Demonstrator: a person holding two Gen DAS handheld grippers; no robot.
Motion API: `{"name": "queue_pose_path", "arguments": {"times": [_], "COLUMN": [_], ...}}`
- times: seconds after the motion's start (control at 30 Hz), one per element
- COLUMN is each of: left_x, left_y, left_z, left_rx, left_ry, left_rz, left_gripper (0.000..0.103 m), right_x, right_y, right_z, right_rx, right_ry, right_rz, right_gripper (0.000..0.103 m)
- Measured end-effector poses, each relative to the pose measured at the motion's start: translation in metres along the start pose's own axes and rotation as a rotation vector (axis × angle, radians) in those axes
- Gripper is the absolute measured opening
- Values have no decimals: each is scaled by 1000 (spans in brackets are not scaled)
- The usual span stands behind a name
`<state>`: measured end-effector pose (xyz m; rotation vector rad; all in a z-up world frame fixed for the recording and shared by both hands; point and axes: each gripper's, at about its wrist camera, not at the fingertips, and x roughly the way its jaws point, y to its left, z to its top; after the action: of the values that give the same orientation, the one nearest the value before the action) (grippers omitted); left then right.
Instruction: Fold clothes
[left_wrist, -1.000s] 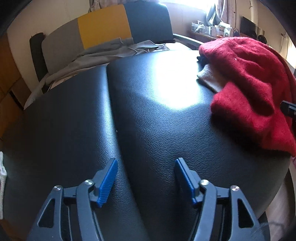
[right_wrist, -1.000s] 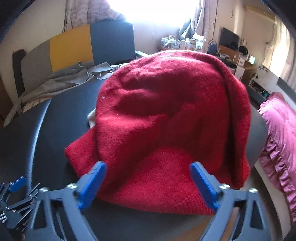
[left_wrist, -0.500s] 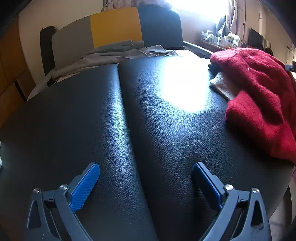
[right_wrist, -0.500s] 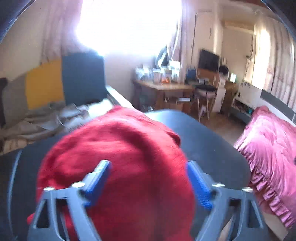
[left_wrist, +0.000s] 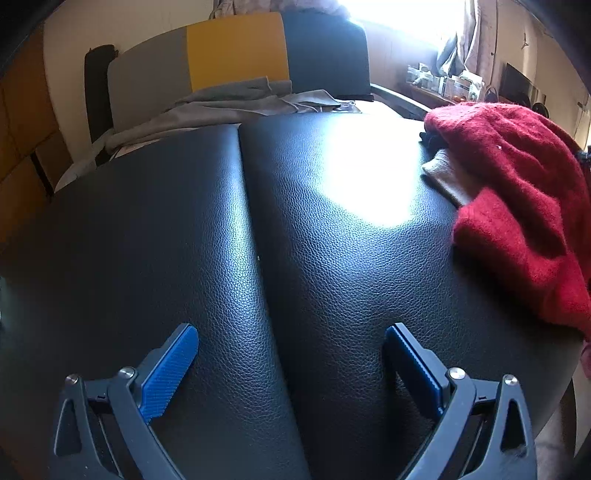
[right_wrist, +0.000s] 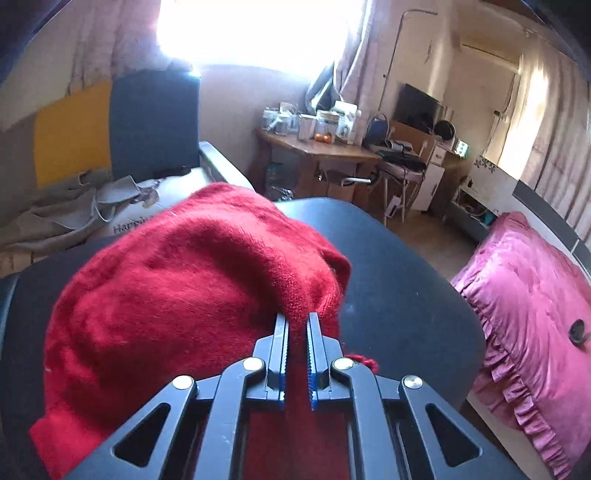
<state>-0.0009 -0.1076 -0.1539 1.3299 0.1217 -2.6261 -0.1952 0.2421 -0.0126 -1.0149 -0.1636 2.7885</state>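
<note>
Right gripper (right_wrist: 296, 325) pinched tight on a fold of the red sweater (right_wrist: 184, 295), left gripper (left_wrist: 291, 347) spread wide, low over the black table (left_wrist: 332, 258).

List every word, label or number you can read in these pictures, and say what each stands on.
"Happ…": dark lettering on the white cloth behind the red sweater; the rest is hidden.
Jars on the desk: labels too small to read.
Left wrist view: none.
</note>
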Motion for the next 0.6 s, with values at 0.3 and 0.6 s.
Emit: {"name": "queue_pose_path", "arguments": {"times": [0.3,0.6], "left_x": [-14,-24], "left_y": [19,41], "left_z": [9,7], "left_rx": [-60,-97], "left_ry": [5,-3], "left_rz": [-20,-30], "left_gripper": [76,76], "right_x": [-77,-90], "right_y": [119,149], "right_z": [-32,-96], "right_rx": [-180,-140], "right_ry": [-62,29], "right_rz": [369,437], "right_gripper": [0,3]}}
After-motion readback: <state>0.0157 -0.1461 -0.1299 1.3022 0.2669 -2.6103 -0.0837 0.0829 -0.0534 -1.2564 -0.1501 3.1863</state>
